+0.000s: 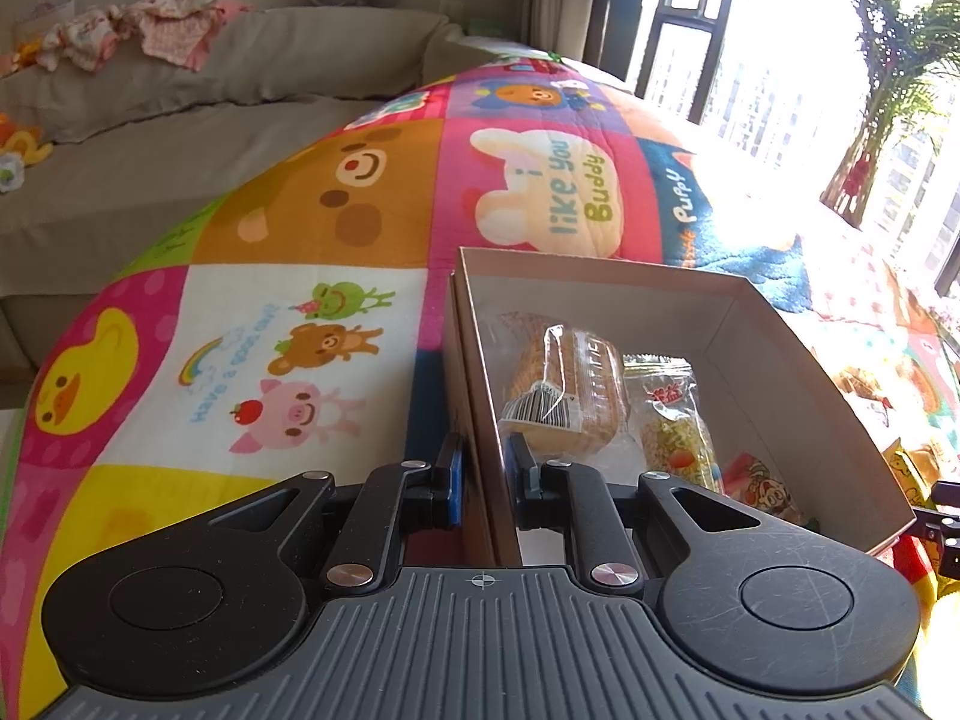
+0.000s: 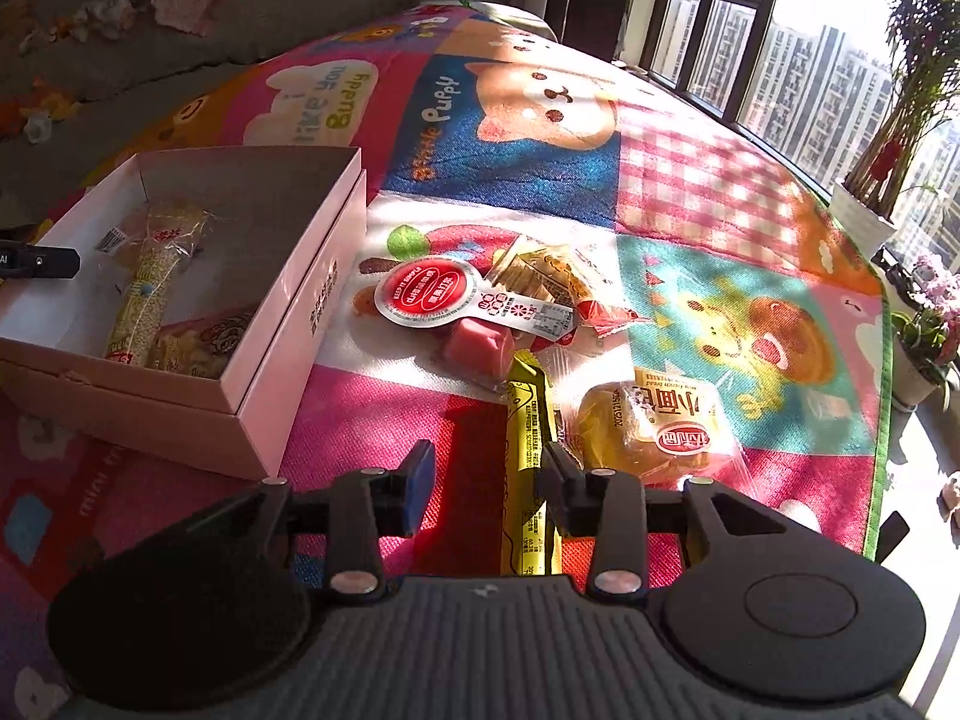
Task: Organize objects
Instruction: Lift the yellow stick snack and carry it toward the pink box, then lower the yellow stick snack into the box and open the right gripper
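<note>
Snack packets [image 2: 480, 306] lie scattered on the cartoon quilt [image 2: 690, 192] beside the open cardboard box [image 2: 300, 276] — three more sit inside. Left gripper [image 1: 486, 480] pinches the box's near wall; right gripper [image 2: 486, 474] stands parted — a yellow bar [image 2: 528, 438] lies between its fingers, unpressed.

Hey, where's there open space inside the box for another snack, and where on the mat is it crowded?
Inside the box, the far end by the back wall is bare, beyond the bread pack and the grain bar. The near end is filled. On the mat, snacks crowd just right of the box: jelly cup, yellow stick, bun. Farther out, the mat is bare.
</note>
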`<state>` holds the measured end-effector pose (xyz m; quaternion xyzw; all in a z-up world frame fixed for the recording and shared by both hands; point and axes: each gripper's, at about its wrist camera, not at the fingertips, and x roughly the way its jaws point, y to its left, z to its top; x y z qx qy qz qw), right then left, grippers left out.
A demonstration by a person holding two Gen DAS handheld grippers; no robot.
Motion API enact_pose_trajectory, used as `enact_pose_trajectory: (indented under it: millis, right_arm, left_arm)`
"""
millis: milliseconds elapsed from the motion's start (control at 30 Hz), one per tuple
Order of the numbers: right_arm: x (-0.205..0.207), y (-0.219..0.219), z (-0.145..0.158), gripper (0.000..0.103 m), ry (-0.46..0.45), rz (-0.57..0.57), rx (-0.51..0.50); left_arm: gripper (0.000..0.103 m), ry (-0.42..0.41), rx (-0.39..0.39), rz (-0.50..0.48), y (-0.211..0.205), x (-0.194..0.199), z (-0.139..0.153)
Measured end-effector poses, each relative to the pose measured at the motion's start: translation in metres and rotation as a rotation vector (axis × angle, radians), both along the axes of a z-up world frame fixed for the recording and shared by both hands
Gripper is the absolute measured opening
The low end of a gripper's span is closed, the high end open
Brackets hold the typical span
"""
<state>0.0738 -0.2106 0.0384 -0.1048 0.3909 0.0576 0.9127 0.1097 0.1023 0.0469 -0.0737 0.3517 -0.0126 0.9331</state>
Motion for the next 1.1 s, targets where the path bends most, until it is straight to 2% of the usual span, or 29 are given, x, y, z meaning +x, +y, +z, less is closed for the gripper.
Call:
enact_pose_trajectory:
  millis: [133,300,367,467,533,600,800,933,1033,1100]
  right_arm:
    - [0.010,-0.001,-0.008,0.055,0.009,-0.022,-0.023]
    - [0.014,-0.004,-0.014,0.055,0.043,-0.024,0.009]
    - [0.012,-0.003,-0.017,0.051,0.055,-0.011,0.023]
    - [0.007,-0.004,-0.016,0.031,0.066,0.013,0.062]
    - [0.002,-0.002,-0.015,0.029,0.067,0.024,0.061]
    - [-0.005,-0.001,-0.013,0.022,0.086,0.048,0.083]
    - [-0.040,-0.005,-0.005,0.021,0.199,0.072,0.157]
    - [-0.073,-0.004,0.010,0.021,0.261,0.091,0.259]
    - [-0.093,0.005,0.027,0.021,0.276,0.136,0.324]
    - [-0.104,0.014,0.043,0.021,0.251,0.179,0.335]
  left_arm:
    - [0.016,0.015,0.004,0.001,0.001,0.004,0.000]
    - [0.014,0.045,-0.003,0.002,0.003,0.013,0.003]
    - [0.013,0.042,0.010,0.009,0.001,0.013,0.003]
    - [0.012,0.040,0.028,0.026,-0.004,0.013,0.002]
    - [0.011,0.041,0.039,0.034,-0.006,0.013,0.002]
    - [0.011,0.041,0.035,0.039,-0.006,0.013,0.002]
    - [0.012,0.038,0.015,0.040,-0.003,0.013,0.002]
    - [0.012,0.034,0.018,0.035,-0.004,0.012,0.001]
    - [0.012,0.033,0.013,0.034,-0.003,0.012,0.001]
    - [0.012,0.032,0.011,0.034,-0.003,0.012,0.001]
